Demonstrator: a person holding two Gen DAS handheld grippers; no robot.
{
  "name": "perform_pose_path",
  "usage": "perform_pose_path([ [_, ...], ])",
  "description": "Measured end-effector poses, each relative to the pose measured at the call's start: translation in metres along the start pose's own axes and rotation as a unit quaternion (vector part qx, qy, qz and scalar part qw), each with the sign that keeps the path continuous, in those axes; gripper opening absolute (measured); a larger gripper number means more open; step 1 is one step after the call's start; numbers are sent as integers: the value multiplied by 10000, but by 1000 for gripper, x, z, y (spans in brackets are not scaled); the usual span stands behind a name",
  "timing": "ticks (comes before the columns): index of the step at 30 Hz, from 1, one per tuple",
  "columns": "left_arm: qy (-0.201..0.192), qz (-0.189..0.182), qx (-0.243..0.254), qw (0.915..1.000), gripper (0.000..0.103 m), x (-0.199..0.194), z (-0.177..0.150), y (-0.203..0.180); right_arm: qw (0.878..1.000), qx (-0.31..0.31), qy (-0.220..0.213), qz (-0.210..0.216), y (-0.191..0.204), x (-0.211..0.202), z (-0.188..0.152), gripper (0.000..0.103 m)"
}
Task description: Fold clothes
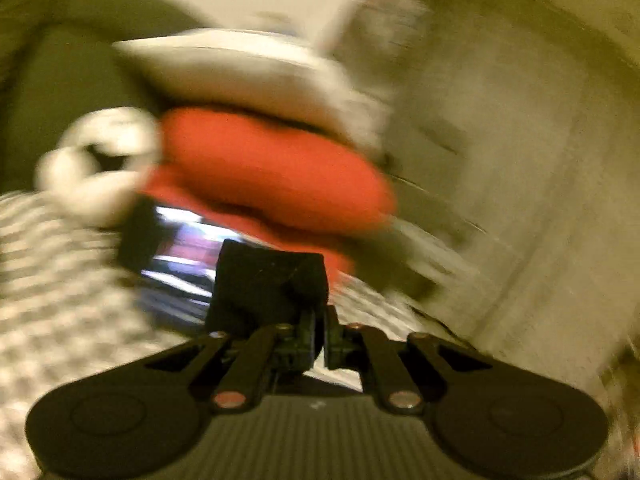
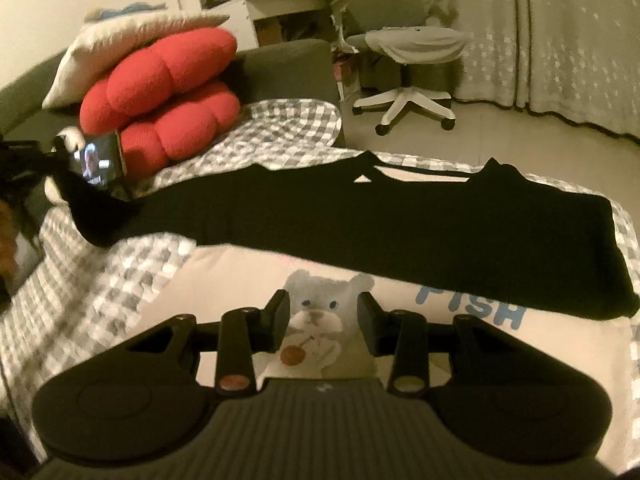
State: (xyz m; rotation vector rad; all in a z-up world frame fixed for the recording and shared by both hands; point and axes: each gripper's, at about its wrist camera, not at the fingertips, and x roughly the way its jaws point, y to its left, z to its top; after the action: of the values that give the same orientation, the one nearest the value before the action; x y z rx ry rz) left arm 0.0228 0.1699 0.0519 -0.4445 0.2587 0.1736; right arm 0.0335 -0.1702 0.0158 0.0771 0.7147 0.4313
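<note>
A black t-shirt [image 2: 400, 224] lies spread across the checkered bed, its collar toward the far edge and one sleeve lifted at the left [image 2: 96, 208]. It partly covers a cream shirt with a bear print [image 2: 328, 312]. My right gripper [image 2: 323, 322] is open and empty, just above the bear print. In the blurred left wrist view my left gripper [image 1: 318, 320] is shut on a fold of black cloth [image 1: 268, 280], which looks like that lifted sleeve.
A red cushion [image 2: 168, 92] and a cream pillow [image 2: 120, 48] are stacked at the bed's far left, with a lit phone [image 2: 100, 160] leaning against them. A white swivel chair [image 2: 408, 76] stands on the floor beyond the bed. A curtain [image 2: 560, 40] hangs at the right.
</note>
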Motion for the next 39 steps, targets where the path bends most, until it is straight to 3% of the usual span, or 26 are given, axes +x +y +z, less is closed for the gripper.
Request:
perform_pose_path([
  [3, 483, -698, 934, 9920, 5, 5, -35, -56, 9997, 252, -30, 15, -9, -1, 1, 42],
  [5, 999, -911, 1549, 9786, 10, 8, -62, -80, 9992, 409, 15, -2, -15, 1, 0, 42],
  [6, 1230, -1027, 1813, 9703, 19, 9, -73, -90, 9988, 493, 47, 16, -18, 2, 0, 42],
  [8, 1535, -1299, 2087, 9571, 28, 7, -83, -96, 9978, 648, 111, 53, -24, 5, -1, 42],
  [9, 1600, -1380, 2057, 9555, 31, 4, -80, -94, 9976, 683, 134, 71, -25, 6, -1, 42],
  [11, 1638, -1528, 1766, 9585, 34, 1, -67, -80, 9973, 707, 155, 107, -25, 8, -1, 42],
  [13, 1654, -1631, 1321, 9636, 44, 0, -52, -60, 9966, 767, 175, 257, -24, 10, -1, 42],
  [18, 1557, -1259, 78, 9797, 44, 2, -28, -12, 9892, 1142, 208, 892, -17, 20, 1, 42],
  [22, 1871, -745, -53, 9795, 44, 19, -41, -11, 9860, 1150, 102, 1203, 0, 31, 8, 46],
  [25, 2254, -501, 223, 9727, 44, 29, -56, -24, 9804, 1392, 199, 1379, 8, 47, 11, 46],
  [27, 2278, -368, 339, 9724, 44, 33, -60, -28, 9763, 1592, 312, 1436, 11, 57, 13, 46],
  [36, 2438, -237, 104, 9695, 45, 46, -60, -16, 9805, 1574, 316, 1137, 34, 82, 18, 47],
  [39, 2438, -204, 64, 9696, 45, 48, -58, -15, 9847, 1354, 326, 1045, 42, 85, 20, 32],
])
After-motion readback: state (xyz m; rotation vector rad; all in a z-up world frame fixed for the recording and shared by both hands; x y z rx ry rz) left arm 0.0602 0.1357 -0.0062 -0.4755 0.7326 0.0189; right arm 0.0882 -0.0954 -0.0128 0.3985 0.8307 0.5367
